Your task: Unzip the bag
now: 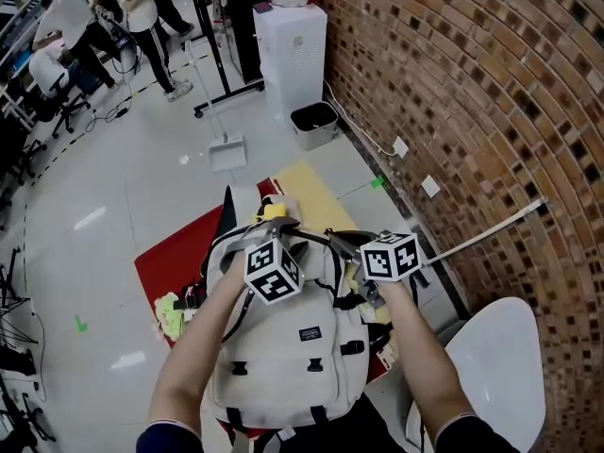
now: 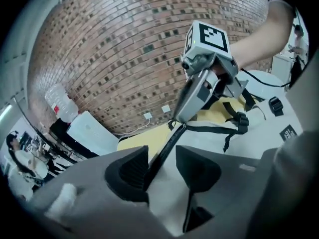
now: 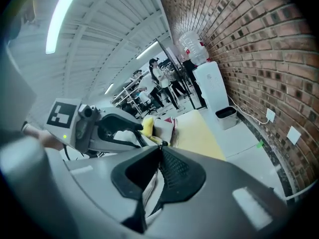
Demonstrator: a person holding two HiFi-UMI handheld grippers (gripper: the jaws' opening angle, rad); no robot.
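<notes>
A beige backpack (image 1: 293,347) with black straps lies on my lap, top end away from me. Both grippers meet at its top edge. My left gripper (image 1: 280,231) stands open; in the left gripper view a black zip line (image 2: 164,151) runs between its pads (image 2: 130,171) without being pressed. My right gripper (image 1: 342,245) is shut, and its tips (image 2: 179,119) pinch the far end of that black line, at a small zip pull (image 3: 160,144). Beige bag fabric (image 3: 149,188) shows under the right gripper (image 3: 159,151). In the right gripper view the left gripper (image 3: 142,136) sits close by.
A brick wall (image 1: 491,92) runs along the right, with a white chair (image 1: 500,366) beside me. Red (image 1: 175,253) and yellow (image 1: 311,196) mats lie under the bag. A water dispenser (image 1: 291,45), a bin (image 1: 314,124) and a dustpan (image 1: 226,154) stand ahead. People stand far left.
</notes>
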